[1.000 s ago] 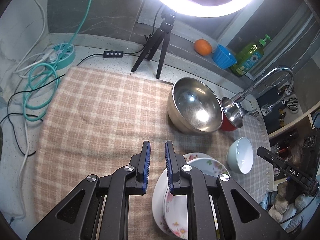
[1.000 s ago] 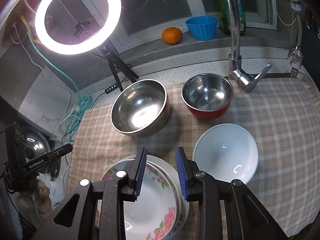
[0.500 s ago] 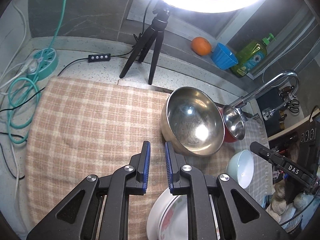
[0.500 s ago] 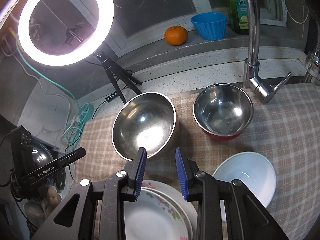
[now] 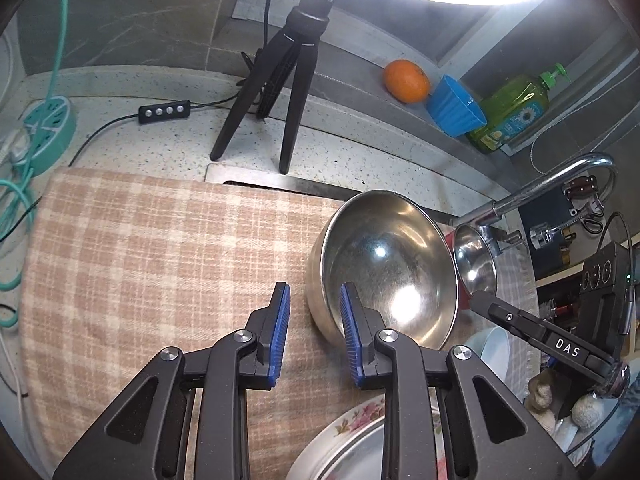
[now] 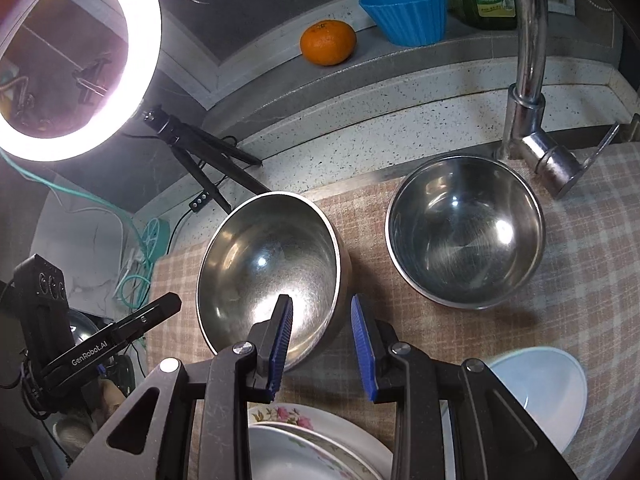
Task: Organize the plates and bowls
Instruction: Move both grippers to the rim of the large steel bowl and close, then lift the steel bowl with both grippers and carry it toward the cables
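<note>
A large steel bowl stands on the checked cloth. My left gripper is at the bowl's left wall, which shows in the gap; its jaws are opening and the pads do not press. My right gripper is open and straddles the bowl's right rim, one finger over the inside, one outside, without pressing. A smaller steel bowl with a red outside sits to the right, a pale bowl nearer. Stacked floral plates lie under both grippers.
A ring light's tripod stands behind the cloth, the tap behind the small bowl. An orange, a blue cup and a soap bottle sit on the ledge. Cables and a teal socket lie far left.
Both grippers have moved forward from over the plates to the large steel bowl, one on each side. The left jaws have spread wider; the right jaws look unchanged.
</note>
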{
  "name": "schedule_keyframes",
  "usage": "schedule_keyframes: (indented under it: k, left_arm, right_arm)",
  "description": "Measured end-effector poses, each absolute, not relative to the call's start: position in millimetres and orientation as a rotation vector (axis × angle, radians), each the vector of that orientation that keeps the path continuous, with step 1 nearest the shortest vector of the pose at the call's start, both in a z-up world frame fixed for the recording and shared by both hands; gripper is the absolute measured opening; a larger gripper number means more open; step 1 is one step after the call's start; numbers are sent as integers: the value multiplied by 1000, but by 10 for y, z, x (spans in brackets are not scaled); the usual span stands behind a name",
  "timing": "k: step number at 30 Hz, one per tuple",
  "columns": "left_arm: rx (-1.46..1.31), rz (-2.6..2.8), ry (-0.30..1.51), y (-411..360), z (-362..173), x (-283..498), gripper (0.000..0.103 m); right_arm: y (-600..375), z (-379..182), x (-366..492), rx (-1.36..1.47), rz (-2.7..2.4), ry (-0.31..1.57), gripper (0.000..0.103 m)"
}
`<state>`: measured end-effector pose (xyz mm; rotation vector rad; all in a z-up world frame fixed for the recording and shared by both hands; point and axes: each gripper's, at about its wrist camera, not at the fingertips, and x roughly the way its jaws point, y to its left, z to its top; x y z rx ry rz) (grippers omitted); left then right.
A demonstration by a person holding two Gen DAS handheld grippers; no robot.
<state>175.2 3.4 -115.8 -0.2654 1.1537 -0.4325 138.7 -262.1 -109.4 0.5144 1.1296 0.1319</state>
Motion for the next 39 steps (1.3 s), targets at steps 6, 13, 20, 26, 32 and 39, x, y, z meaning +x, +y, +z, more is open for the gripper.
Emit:
schedule_keyframes:
  k: [6,13,20,26,32,39]
  left_arm:
    - [-265,-441,1178,-34,-1237,1848,24]
    - [-261,-439,1195,-86,-1320,1915,24]
    - [-257,-443,1185,-110,-1336,1937,21]
    - [-252,-457,1183,-149,-1355,1939,11]
    - [-242,-447,1177,-173,-1345,1920,11]
    - [-248,-437,1170,-117,-1315,1877,11]
  right_arm:
    - [-2629,-1164,1470,520,114,1148,27]
    - [-2619,-1261,1540,519,111,1175,22]
    - [-2545,-1341,1606,507,115,1196,15]
    - [-2538,-1339,1618,497,105,1197,11]
    - [-2525,-1341,1623,492,95,1194,10]
    - [-2504,-1311,1577,494,99,1189,10]
